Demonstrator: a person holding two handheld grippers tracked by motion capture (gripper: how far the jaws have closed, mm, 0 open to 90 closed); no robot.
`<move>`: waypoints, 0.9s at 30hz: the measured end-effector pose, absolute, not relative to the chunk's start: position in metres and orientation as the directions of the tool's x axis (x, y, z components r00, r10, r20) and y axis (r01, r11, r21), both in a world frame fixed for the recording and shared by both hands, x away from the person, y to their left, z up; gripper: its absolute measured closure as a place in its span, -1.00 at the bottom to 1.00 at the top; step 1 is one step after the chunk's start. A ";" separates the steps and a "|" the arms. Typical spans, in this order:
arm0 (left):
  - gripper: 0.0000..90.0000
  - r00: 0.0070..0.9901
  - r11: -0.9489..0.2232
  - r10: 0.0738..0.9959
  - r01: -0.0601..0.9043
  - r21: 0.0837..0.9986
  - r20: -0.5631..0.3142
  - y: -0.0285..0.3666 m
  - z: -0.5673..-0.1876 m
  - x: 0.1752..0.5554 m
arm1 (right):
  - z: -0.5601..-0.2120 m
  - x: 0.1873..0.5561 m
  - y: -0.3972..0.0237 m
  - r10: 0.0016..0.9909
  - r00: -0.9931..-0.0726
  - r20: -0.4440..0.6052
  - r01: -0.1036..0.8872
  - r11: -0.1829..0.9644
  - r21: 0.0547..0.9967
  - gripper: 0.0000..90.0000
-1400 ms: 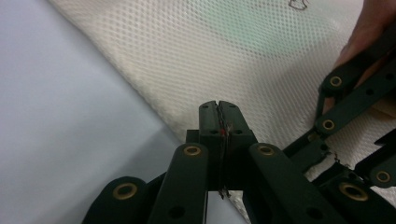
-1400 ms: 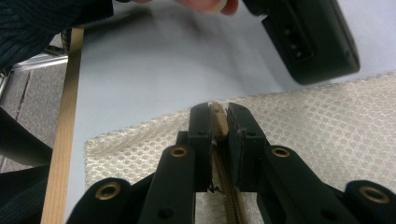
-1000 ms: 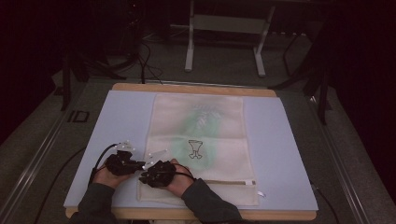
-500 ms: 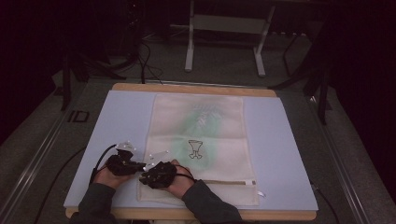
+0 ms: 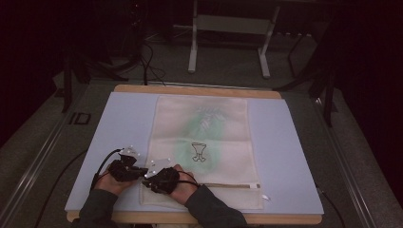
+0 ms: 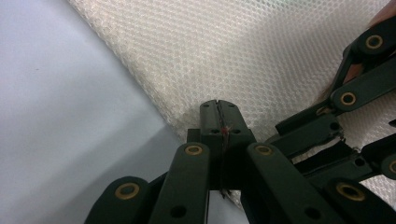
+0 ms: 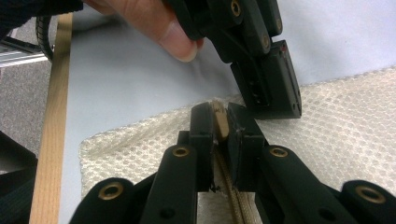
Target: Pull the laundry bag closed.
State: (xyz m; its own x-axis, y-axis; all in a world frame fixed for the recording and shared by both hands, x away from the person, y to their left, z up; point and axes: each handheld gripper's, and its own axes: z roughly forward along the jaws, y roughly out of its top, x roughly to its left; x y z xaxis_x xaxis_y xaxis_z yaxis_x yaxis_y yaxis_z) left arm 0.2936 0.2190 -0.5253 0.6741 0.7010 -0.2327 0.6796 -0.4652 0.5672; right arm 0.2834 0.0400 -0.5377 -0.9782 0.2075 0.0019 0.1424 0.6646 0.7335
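The mesh bag (image 5: 202,152) lies flat on the blue mat (image 5: 294,156). At its near left corner, 2 grippers meet: the left gripper (image 6: 218,108) pinches the edge, the right gripper (image 7: 219,114) clamps the zipper end (image 7: 220,125). The zipper runs away rightward from both.

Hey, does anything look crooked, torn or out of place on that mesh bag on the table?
Nothing stands out. The mesh bag lies flat and square on the blue mat, with no visible tears. The left gripper and right gripper pinch its near-left corner.
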 end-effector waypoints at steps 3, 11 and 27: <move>1.00 0.670 -0.462 0.703 0.685 0.563 -0.238 0.220 -0.525 0.292 | -0.538 0.284 0.037 0.206 -0.979 0.005 0.143 0.659 0.738 0.82; 1.00 0.667 -0.460 0.704 0.689 0.559 -0.242 0.220 -0.525 0.292 | -0.538 0.281 0.033 0.211 -0.977 -0.014 0.133 0.665 0.734 0.83; 1.00 0.679 -0.469 0.695 0.677 0.567 -0.236 0.221 -0.526 0.292 | -0.535 0.281 0.024 0.206 -0.978 -0.035 0.119 0.687 0.717 0.83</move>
